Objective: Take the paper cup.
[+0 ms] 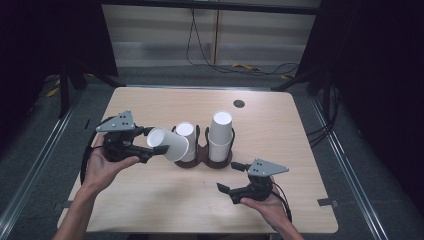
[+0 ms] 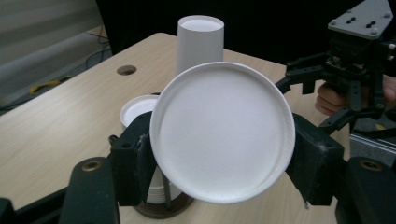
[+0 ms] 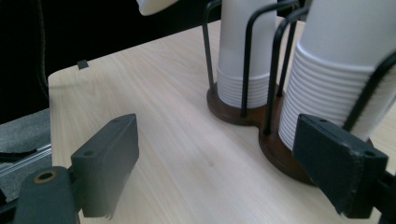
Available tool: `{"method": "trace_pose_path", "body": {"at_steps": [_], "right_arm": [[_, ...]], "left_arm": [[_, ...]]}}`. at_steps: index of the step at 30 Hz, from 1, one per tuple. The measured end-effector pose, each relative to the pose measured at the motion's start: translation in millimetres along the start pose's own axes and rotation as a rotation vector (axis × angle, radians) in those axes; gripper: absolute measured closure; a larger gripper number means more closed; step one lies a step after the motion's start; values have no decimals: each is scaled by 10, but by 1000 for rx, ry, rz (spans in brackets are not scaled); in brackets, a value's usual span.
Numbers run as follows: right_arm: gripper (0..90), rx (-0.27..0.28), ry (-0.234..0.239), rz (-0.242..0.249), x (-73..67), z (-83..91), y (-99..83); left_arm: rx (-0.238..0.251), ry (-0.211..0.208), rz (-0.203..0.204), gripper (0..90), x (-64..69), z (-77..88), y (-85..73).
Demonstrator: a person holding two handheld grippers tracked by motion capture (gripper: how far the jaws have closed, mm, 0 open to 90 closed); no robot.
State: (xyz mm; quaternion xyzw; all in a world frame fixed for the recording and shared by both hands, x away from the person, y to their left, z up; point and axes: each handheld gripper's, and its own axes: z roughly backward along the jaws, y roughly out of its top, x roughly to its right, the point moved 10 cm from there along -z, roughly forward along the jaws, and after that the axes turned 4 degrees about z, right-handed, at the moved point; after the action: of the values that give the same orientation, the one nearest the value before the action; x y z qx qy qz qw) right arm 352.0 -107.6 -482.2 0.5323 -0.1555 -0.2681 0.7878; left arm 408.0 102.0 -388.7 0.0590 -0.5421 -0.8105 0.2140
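Right gripper [image 1: 235, 179] is held open near the table's front edge; paper cup [image 1: 167, 144] is clamped by left gripper [image 1: 150, 141], could be crushed if squeezed harder.

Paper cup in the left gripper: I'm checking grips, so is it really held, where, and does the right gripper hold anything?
The left gripper clamps the paper cup by opposite sides. The right gripper holds nothing.
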Motion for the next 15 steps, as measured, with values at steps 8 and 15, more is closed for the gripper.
{"method": "trace_pose_path", "body": {"at_steps": [8, 15], "right_arm": [[139, 30, 35, 26, -72, -142, 172], [138, 43, 61, 44, -165, -230, 216]], "left_arm": [[-6, -42, -1, 331, 99, -71, -67], [-37, -82, 9, 332, 175, -182, -184]]}}
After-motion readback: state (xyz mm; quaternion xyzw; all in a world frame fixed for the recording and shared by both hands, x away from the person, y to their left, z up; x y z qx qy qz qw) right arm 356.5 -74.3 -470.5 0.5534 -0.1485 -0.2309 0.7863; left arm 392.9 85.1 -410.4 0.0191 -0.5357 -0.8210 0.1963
